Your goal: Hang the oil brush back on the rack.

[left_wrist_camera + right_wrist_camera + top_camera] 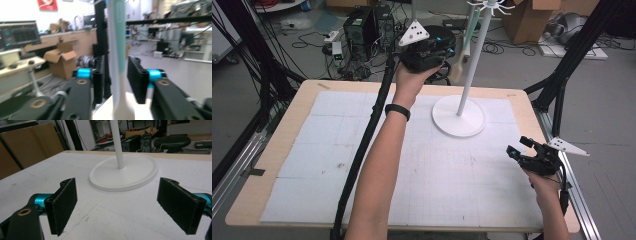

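Mint-green and white, the basting brush [117, 50] hangs from the stand [472, 65] at the table's far side, between the parted pads of the left gripper [116, 77], which do not press it. Pulling away crookedly could snag the brush and unhook it, or rock the stand. Near right, the right gripper [116, 202] gapes wide, holding nothing.

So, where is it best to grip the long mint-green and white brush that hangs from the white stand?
Grip the mint-green and white brush on its straight handle, above the cream bristle head. Come in level from the side, as the left gripper does, one jaw on each side. The brush hangs upright from the white stand, so its narrow handle fits between the jaws, while the head is wider.
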Demonstrator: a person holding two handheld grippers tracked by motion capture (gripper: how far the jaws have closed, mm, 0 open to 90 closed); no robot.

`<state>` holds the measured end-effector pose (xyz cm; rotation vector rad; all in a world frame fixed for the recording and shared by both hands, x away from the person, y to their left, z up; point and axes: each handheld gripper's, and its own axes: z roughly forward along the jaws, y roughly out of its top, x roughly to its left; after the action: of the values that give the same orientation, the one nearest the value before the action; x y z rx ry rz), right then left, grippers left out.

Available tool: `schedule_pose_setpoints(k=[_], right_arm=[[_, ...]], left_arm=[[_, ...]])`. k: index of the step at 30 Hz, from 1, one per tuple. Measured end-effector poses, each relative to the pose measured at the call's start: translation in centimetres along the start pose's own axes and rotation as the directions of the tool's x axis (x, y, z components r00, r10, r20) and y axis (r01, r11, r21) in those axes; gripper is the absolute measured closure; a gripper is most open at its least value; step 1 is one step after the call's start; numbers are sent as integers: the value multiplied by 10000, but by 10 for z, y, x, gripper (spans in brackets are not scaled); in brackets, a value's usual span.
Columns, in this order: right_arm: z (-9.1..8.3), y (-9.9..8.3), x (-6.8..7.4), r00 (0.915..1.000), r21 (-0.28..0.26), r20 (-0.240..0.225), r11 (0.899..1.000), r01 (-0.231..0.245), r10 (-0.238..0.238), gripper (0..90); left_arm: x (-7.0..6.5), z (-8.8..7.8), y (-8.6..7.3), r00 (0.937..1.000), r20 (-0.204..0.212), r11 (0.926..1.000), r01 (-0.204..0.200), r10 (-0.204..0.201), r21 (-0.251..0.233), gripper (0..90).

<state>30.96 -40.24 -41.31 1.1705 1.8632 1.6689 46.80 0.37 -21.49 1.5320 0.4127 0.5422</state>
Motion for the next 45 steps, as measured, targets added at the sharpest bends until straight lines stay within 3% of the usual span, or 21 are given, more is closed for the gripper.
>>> schedule_pose_setpoints(k=[5, 6, 8, 10, 13, 15, 17, 18, 19, 22, 25, 29, 30, 35, 37, 38, 42, 45], right_arm=[[0, 0, 0, 10000, 9, 12, 10000, 22, -22, 157], [1, 0, 0, 10000, 11, 35, 10000, 78, -78, 157], [1, 0, 0, 10000, 29, 35, 10000, 58, -58, 157], [3, -1, 1, 9999, 136, 14, 9998, 121, -122, 157], [4, -1, 2, 9998, 136, -3, 9997, 194, -194, 157], [4, -1, 3, 9997, 168, 23, 9996, 232, -232, 157], [4, -1, 3, 9998, 185, 26, 9997, 178, -178, 157], [5, -1, 4, 9998, 232, 38, 9995, 208, -209, 157], [5, -1, 4, 9998, 232, 38, 9995, 208, -209, 157], [7, -1, 7, 9998, 313, 43, 9993, 215, -216, 157], [9, -2, 8, 9996, 331, 23, 9991, 282, -283, 157], [13, -3, 10, 9994, 471, 19, 9982, 358, -359, 157], [13, -3, 10, 9994, 471, 19, 9982, 358, -359, 157], [15, -3, 11, 9996, 506, 36, 9983, 292, -294, 157], [15, -3, 11, 9994, 535, 52, 9979, 352, -355, 157], [15, -3, 11, 9994, 535, 52, 9979, 352, -355, 157], [18, -4, 12, 9991, 616, -15, 9972, 432, -432, 157], [19, -5, 13, 9991, 727, -16, 9964, 431, -431, 157]], left_arm=[[0, -5, -2, 9999, 124, 9999, 15, -17, 168, 419], [0, -9, -3, 9999, 146, 9990, 19, -26, 439, 380], [0, -11, -4, 9999, 159, 9985, -2, -7, 547, 364], [1, -22, -7, 9988, 458, 9976, 151, -182, 678, 316], [1, -32, -9, 9988, 485, 9964, 29, -71, 851, 291], [3, -51, -16, 9985, 548, 9942, -64, 5, 1075, 278], [4, -56, -18, 9989, 478, 9932, -86, 30, 1162, 266], [8, -72, -25, 9990, 443, 9907, -75, 15, 1361, 262], [8, -72, -25, 9990, 443, 9907, -75, 15, 1361, 262], [14, -108, -39, 9997, 236, 9875, -111, 75, 1574, 249], [16, -123, -45, 9998, 199, 9853, -111, 78, 1706, 235], [18, -165, -64, 9999, -68, 9836, -97, 111, 1803, 228], [18, -165, -64, 9999, -68, 9836, -97, 111, 1803, 225], [19, -200, -85, 9991, -419, 9832, -37, 115, 1825, 223], [20, -217, -101, 9985, -543, 9784, 62, 51, 2067, 218], [20, -217, -101, 9985, -543, 9784, 62, 51, 2067, 211], [23, -242, -123, 9974, -614, 9710, 512, -378, 2334, 163], [23, -255, -134, 9969, -722, 9680, 494, -325, 2459, 162]])
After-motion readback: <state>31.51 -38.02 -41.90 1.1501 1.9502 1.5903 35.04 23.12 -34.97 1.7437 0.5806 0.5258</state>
